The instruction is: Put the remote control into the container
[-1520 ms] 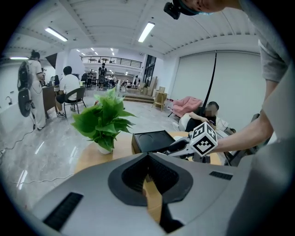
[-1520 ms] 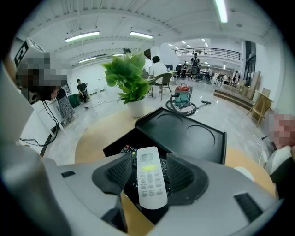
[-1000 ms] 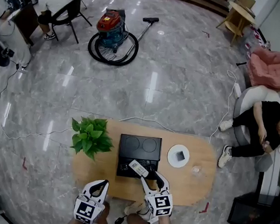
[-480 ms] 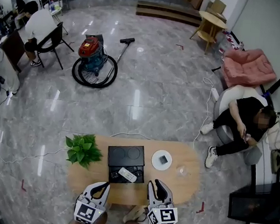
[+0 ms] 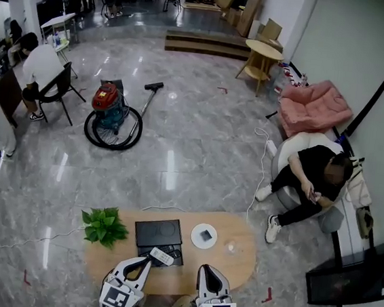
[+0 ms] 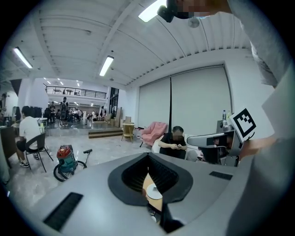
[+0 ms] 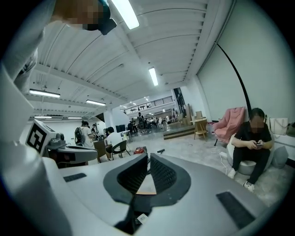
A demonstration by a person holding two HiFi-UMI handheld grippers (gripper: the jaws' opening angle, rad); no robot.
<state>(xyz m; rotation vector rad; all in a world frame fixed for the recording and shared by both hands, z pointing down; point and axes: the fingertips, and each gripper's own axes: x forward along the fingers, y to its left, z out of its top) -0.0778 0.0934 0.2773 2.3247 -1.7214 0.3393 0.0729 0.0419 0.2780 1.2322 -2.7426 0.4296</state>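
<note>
The white remote control [image 5: 161,256] lies slanted across the front part of the black container [image 5: 158,233] on the oval wooden table [image 5: 235,263]. Both grippers hang above the table's near edge, apart from the remote. My left gripper [image 5: 145,262] is shut and empty; in the left gripper view its jaws [image 6: 147,156] meet over a strip of table. My right gripper [image 5: 205,271] has just been closing its jaws, and nothing is between them. In the right gripper view [image 7: 148,157] they stand together, pointing out across the room.
On the table stand a green plant [image 5: 104,226], a white round dish [image 5: 204,236] and a small glass [image 5: 231,246]. A red vacuum cleaner [image 5: 110,112] sits on the marble floor beyond. A person [image 5: 312,179] sits at the right, near a black cabinet [image 5: 352,282].
Both grippers have risen and pulled back from the table, which now looks smaller. The right gripper's jaws went from wide open beside the remote to together. The remote stayed on the container.
</note>
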